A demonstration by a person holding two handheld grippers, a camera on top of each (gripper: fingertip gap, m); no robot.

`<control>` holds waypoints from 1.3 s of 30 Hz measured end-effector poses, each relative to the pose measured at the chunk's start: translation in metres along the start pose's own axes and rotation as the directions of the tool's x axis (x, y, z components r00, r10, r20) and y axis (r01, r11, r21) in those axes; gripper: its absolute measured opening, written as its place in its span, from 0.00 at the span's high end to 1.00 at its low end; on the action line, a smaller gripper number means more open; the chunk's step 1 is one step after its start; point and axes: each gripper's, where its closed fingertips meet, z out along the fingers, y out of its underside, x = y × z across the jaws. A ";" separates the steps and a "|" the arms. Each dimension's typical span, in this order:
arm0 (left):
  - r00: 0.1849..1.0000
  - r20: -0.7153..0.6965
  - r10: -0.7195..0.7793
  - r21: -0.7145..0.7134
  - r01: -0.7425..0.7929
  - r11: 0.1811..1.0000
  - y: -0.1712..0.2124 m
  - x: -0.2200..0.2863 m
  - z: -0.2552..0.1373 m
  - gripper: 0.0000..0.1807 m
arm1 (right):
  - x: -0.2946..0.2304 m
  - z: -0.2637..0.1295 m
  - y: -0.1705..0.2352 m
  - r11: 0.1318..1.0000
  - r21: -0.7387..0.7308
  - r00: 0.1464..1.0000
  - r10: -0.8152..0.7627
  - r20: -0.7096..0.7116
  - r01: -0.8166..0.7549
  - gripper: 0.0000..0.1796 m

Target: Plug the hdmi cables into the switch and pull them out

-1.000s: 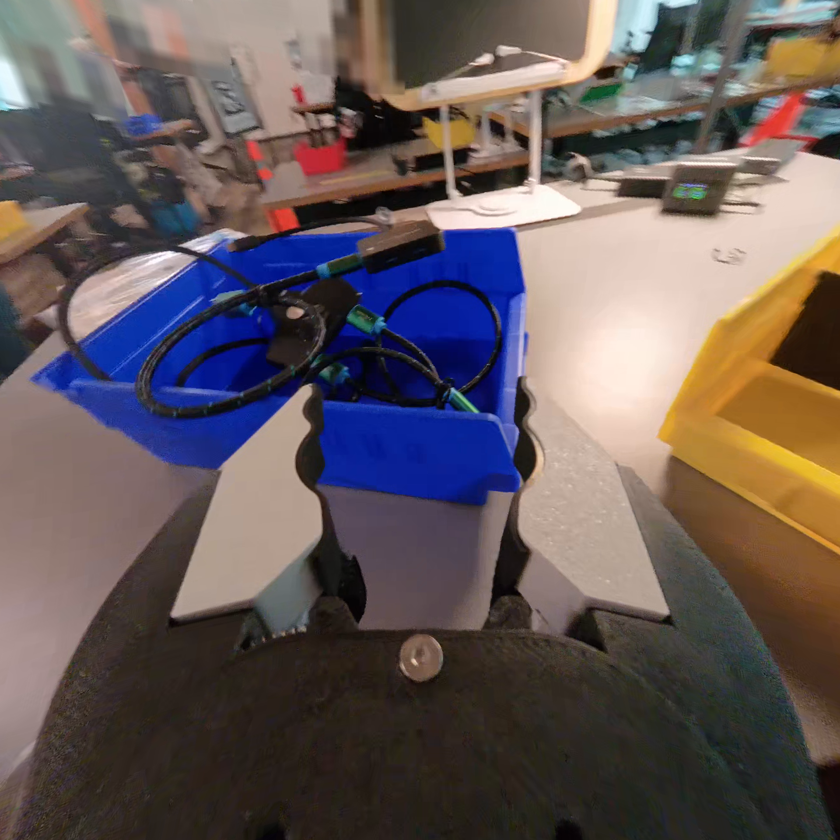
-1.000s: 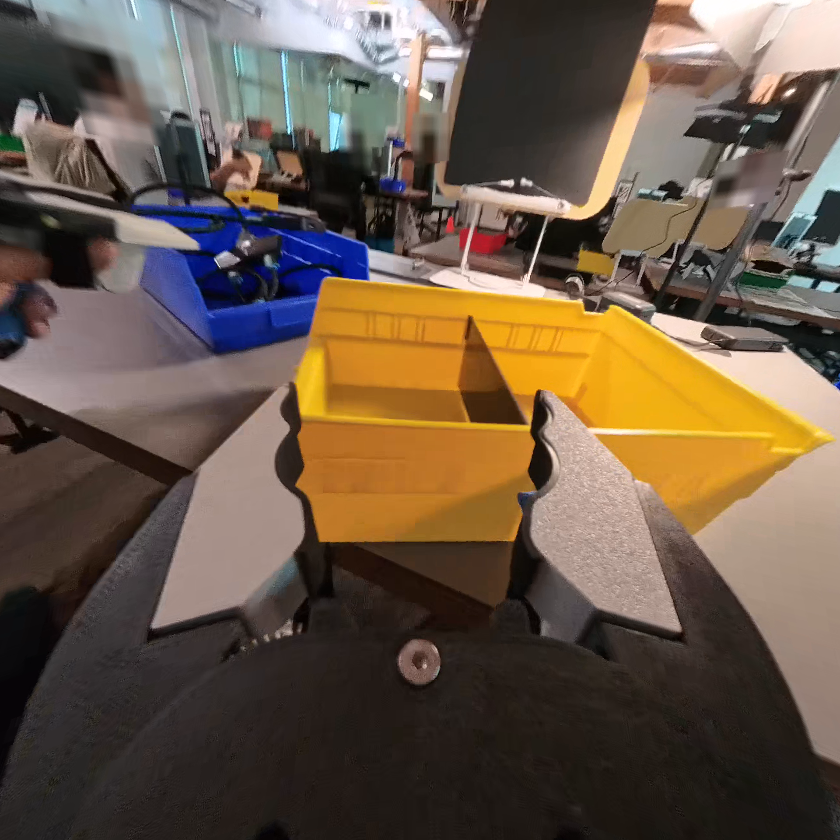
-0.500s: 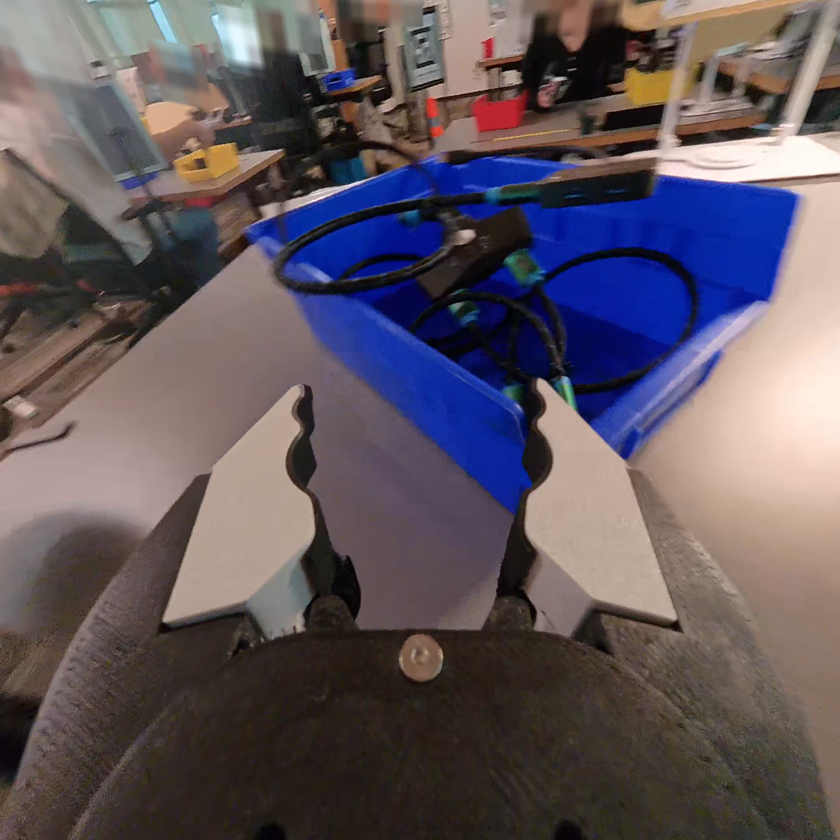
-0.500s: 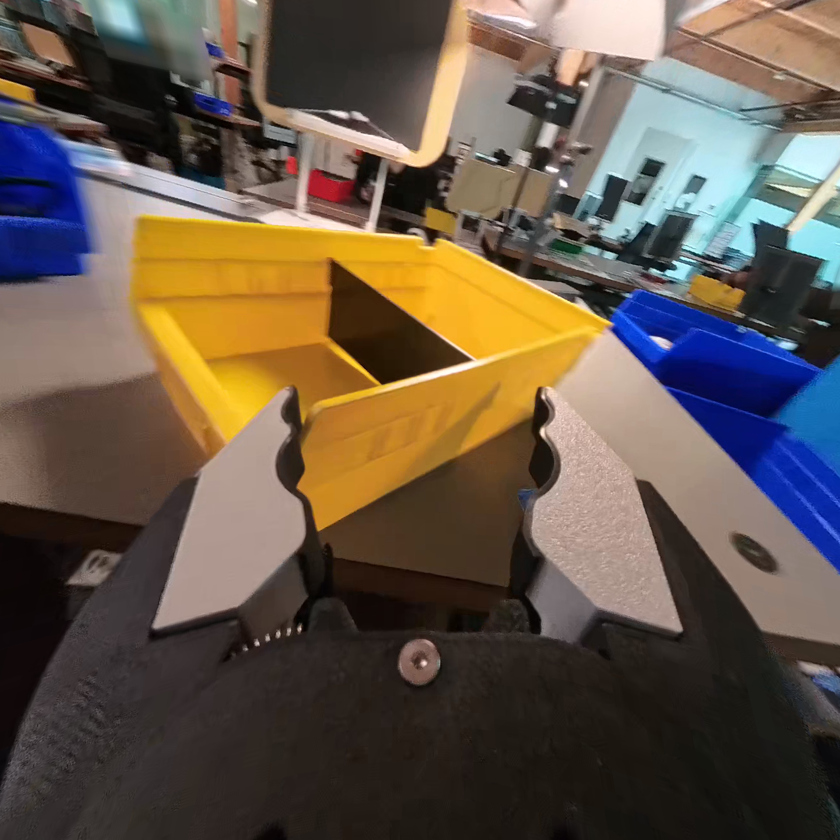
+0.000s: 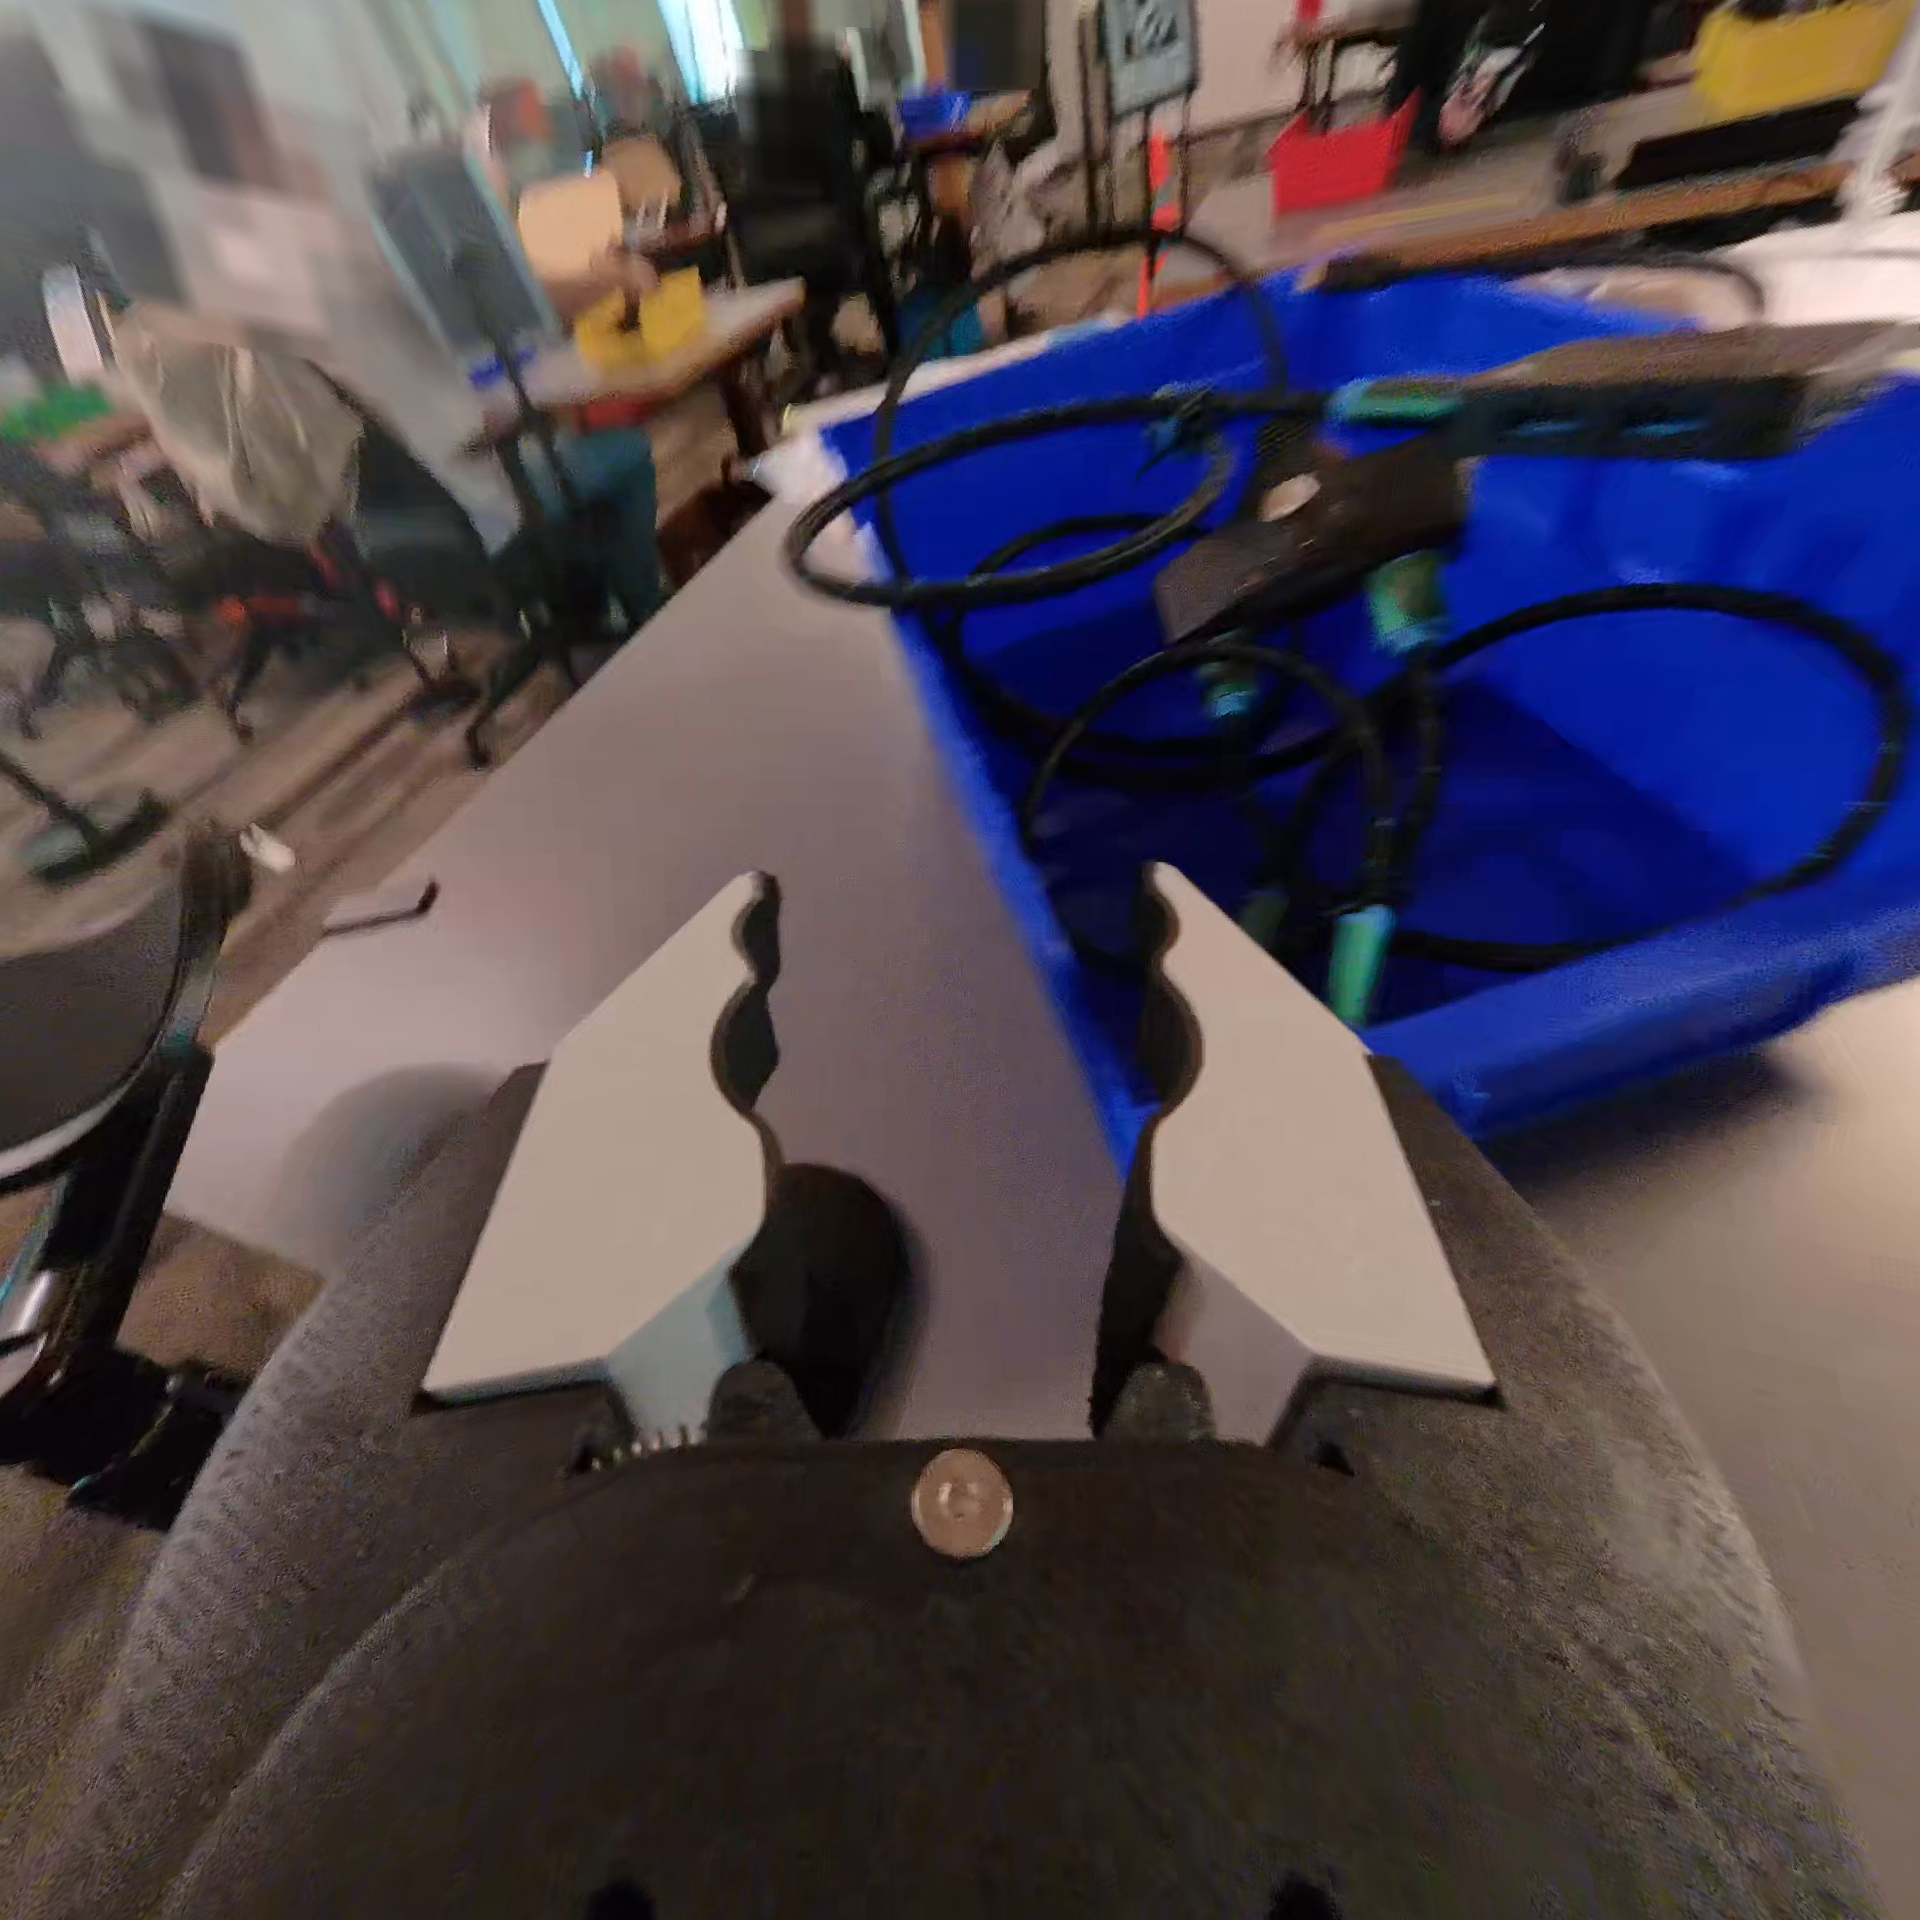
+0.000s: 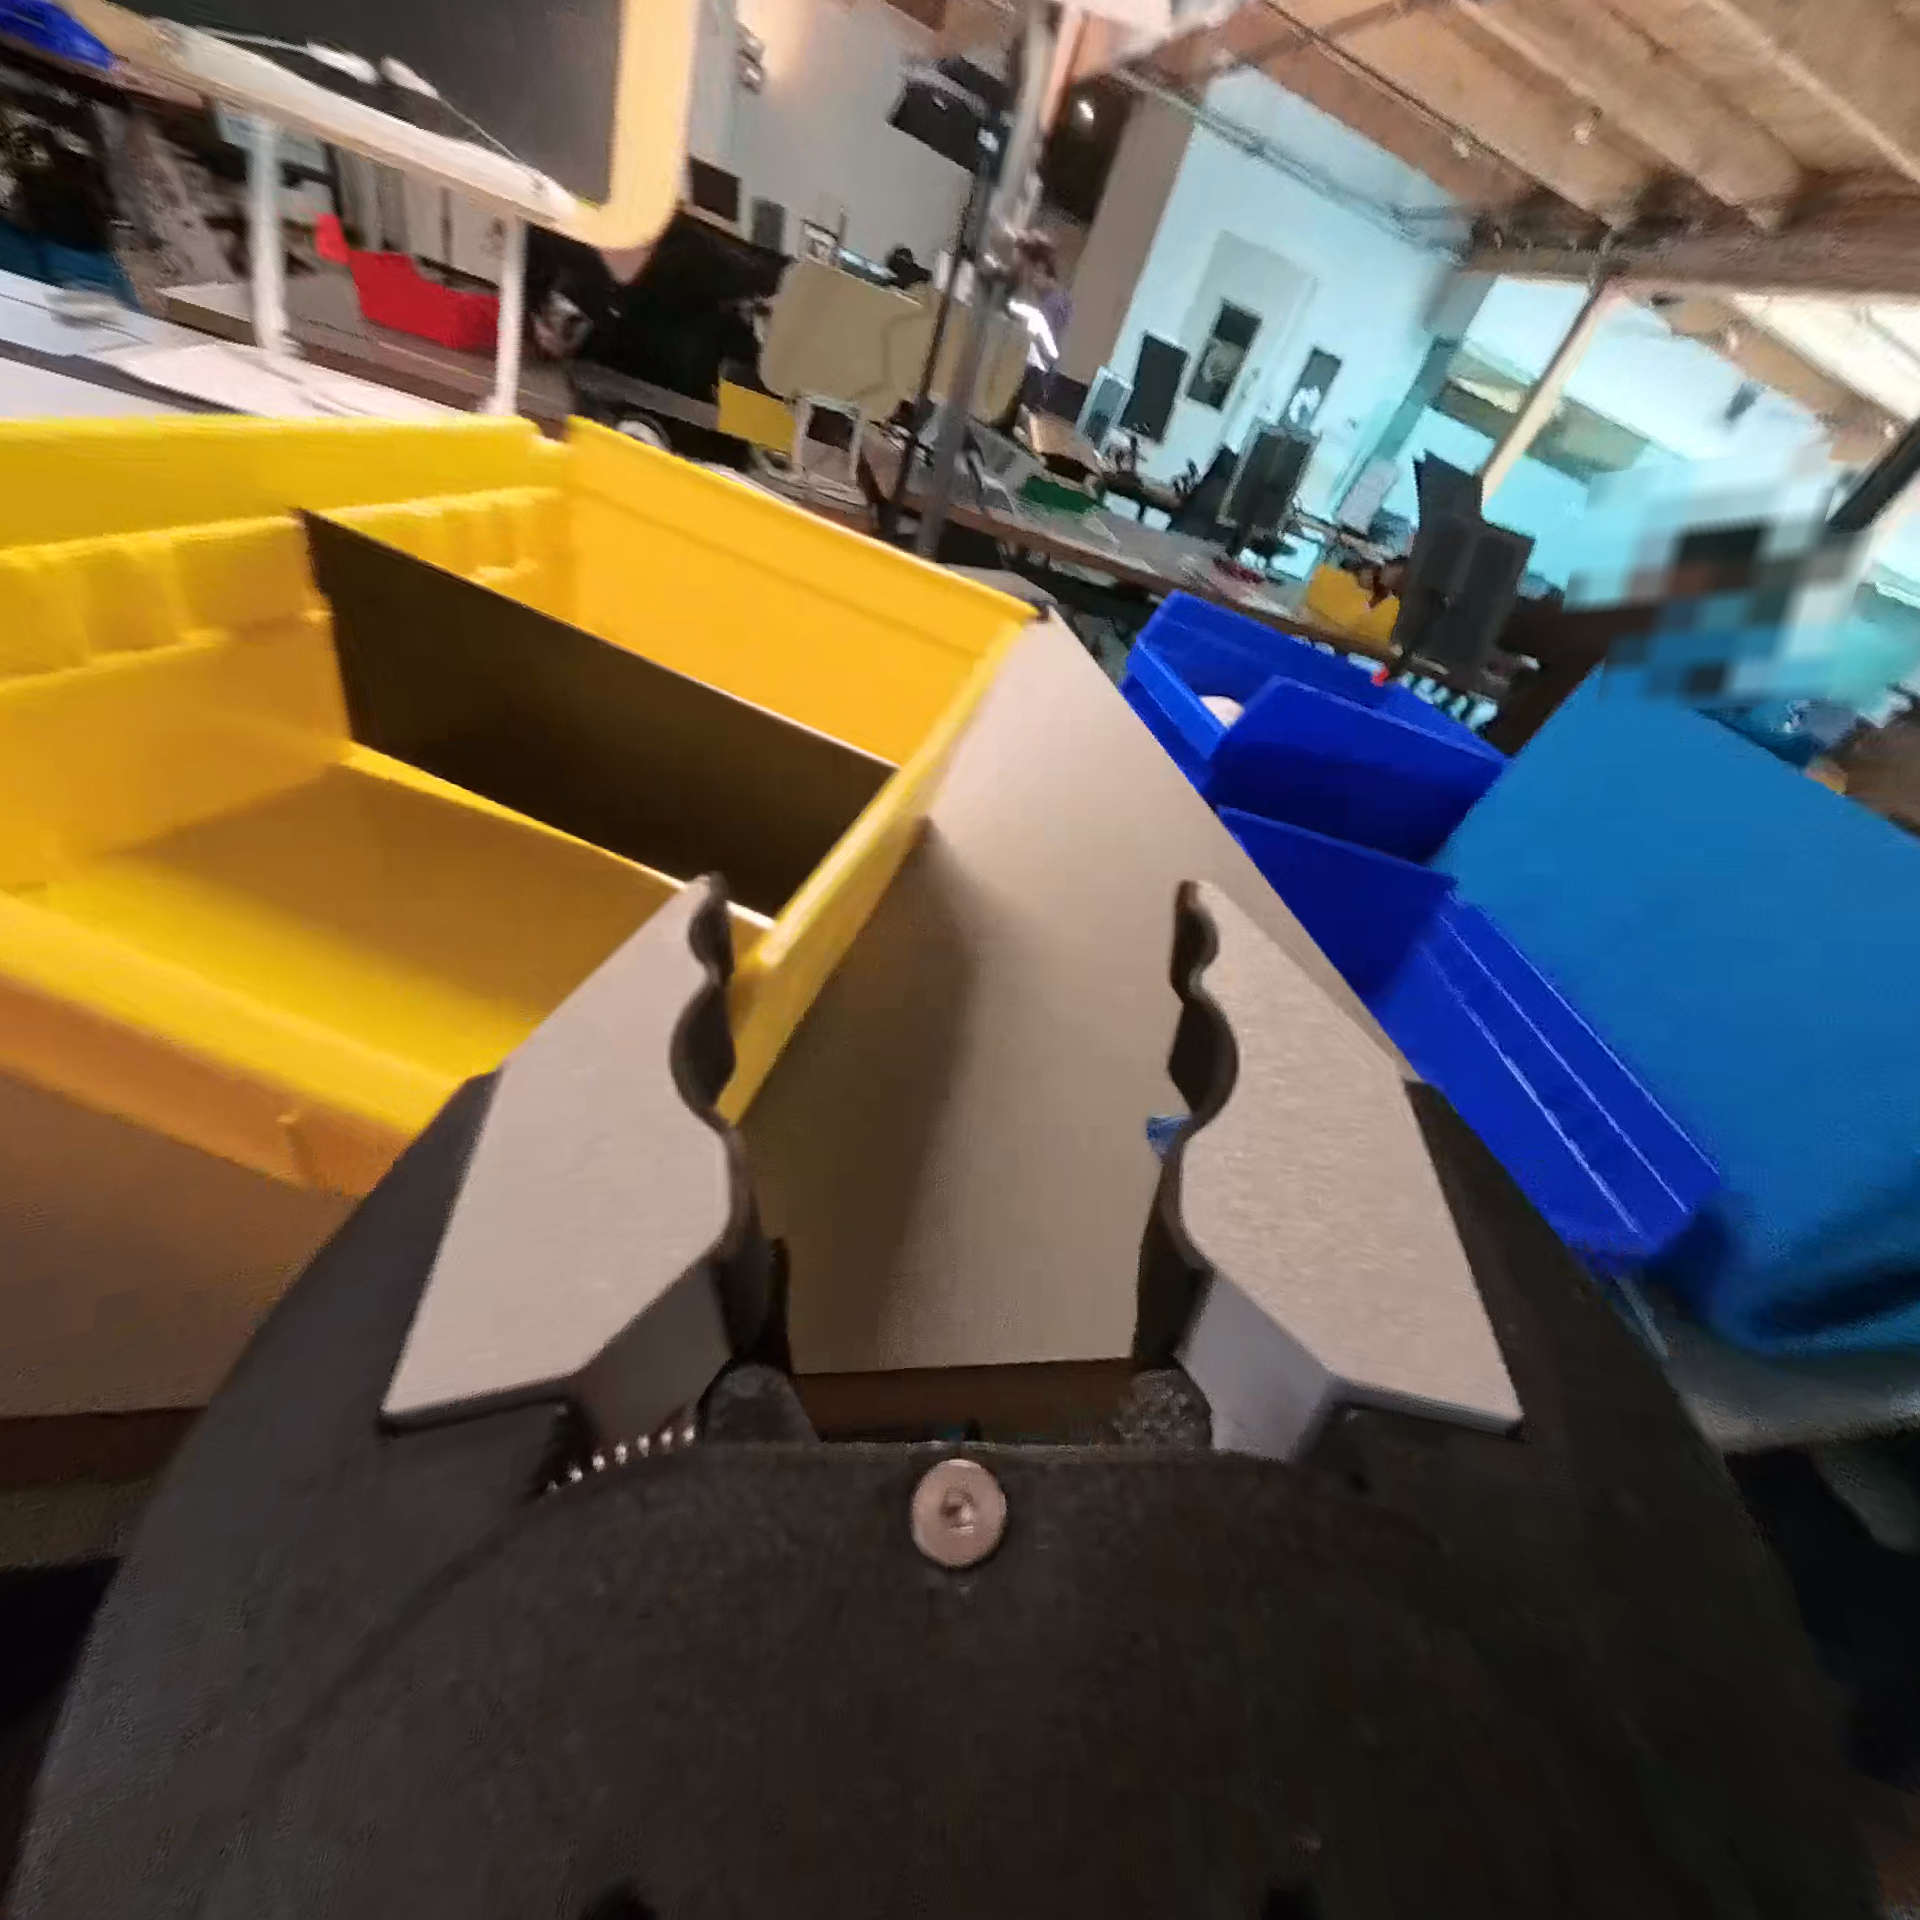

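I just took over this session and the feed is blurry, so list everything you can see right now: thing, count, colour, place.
Blue bin: one, blue, on the table ahead-right of the left gripper.
HDMI cables: several, exact count unclear, black with teal-green plugs, coiled in the blue bin, one loop over its rim.
Switch: one dark box, lying on the cables in the blue bin.
Yellow bin: one, yellow with a black divider, nothing visible inside, left of the right gripper.
Stacked blue bins: several, blue, beyond the table's right edge.
Table: one, grey, under both bins.
Left gripper: open, holding nothing.
Right gripper: open, holding nothing.
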 end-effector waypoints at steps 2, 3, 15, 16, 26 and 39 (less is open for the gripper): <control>0.997 -0.019 -0.077 -0.003 0.077 0.997 0.000 -0.014 0.000 0.56 | 0.010 -0.001 0.000 1.000 -0.001 1.000 0.012 -0.022 -0.012 0.51; 0.994 -0.035 -0.104 0.028 0.105 0.994 -0.006 -0.013 -0.005 0.56 | 0.005 -0.005 -0.008 0.999 0.027 1.000 0.025 -0.006 -0.025 0.51; 0.908 -0.380 0.179 0.077 -0.162 0.984 -0.044 0.221 0.005 0.63 | -0.195 0.001 -0.063 0.994 0.100 0.923 -0.087 0.376 0.053 0.51; 0.908 -0.376 0.185 0.064 -0.174 0.983 -0.043 0.225 0.011 0.67 | -0.194 0.008 -0.059 0.994 0.082 0.928 -0.098 0.359 0.074 0.57; 0.935 -0.325 0.139 0.090 -0.116 0.989 -0.021 0.163 0.006 0.92 | -0.110 0.017 -0.021 0.999 0.034 0.982 -0.016 0.188 0.010 0.96; 0.961 -0.232 0.148 0.063 -0.137 0.989 -0.010 0.104 0.024 0.99 | -0.048 0.069 0.009 0.994 -0.106 0.989 -0.005 0.146 0.021 0.95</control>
